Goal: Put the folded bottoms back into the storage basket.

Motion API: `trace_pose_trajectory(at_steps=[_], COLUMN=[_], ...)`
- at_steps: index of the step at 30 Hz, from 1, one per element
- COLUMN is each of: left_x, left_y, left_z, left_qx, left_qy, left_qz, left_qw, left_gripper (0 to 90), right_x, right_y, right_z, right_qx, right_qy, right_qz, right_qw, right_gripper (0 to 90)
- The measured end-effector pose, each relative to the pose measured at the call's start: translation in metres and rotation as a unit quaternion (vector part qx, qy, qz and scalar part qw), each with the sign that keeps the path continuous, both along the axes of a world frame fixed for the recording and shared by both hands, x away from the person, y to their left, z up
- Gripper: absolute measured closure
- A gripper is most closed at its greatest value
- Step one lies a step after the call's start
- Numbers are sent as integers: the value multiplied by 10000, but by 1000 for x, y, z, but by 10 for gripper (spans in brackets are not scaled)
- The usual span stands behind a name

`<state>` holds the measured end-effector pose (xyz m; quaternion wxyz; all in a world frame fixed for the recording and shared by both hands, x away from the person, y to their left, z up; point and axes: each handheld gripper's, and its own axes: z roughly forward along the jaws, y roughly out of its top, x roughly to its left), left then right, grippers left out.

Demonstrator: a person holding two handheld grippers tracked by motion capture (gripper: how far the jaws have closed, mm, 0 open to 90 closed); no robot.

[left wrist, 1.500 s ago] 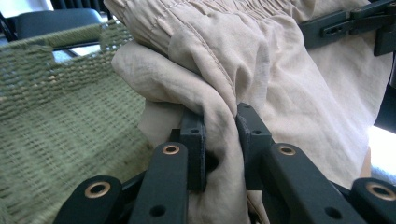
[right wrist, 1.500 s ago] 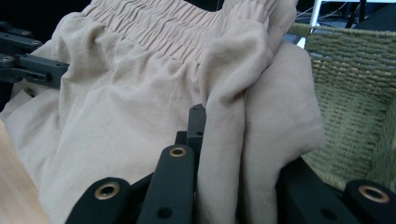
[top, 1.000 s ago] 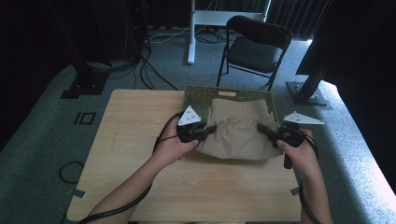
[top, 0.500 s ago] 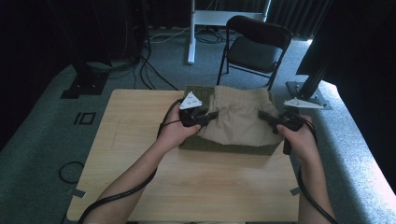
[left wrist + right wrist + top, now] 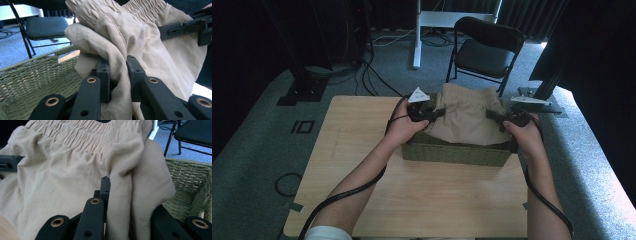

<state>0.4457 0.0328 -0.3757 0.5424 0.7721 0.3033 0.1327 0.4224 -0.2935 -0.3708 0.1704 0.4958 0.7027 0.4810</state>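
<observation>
Hanging over the green woven basket (image 5: pixel 452 152), the beige shorts (image 5: pixel 464 122) are pinched at each side by the left gripper (image 5: pixel 428 113) and right gripper (image 5: pixel 502 119), jaws clamped on cloth; lowering them in looks next, needing both hands level

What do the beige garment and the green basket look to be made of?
The beige gathered-waist garment looks like a light woven cotton or linen, matte, with soft creases and visible stitching. The olive-green rectangular basket seems woven from twisted cord or grass, going by its rough ribbed weave; I cannot tell which fibre.
</observation>
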Motion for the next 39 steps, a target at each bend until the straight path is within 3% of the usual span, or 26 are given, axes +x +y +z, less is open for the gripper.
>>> trace_pose_trajectory(at_steps=[6,11,17,27,30,35,39], left_x=[19,36,54,67,70,74,76], left_y=[-3,-5,-3,-11,-14,-14,-16], left_z=[-7,-20,-40,-72,-82,-100,-114], left_qx=[-50,-60,-147,53,240,383,553], left_qy=[61,62,187,500,571,800,1001], left_qz=[48,254,451,570,625,698,737], left_qw=[10000,9996,9987,9971,9961,9936,9907], left_gripper=[775,775,775,775,774,768,759], right_x=[16,32,54,75,79,84,89], right_y=[-2,1,6,6,7,10,14], right_z=[-4,-8,-25,-68,-80,-96,-108], right_qx=[-14,-104,-133,-108,-176,-247,-449], right_qy=[55,84,233,620,745,881,1084], right_qz=[-128,-205,-250,-392,-415,-428,-458], right_qw=[9999,9997,9993,9973,9962,9949,9920], right_gripper=[796,796,797,797,797,797,796])
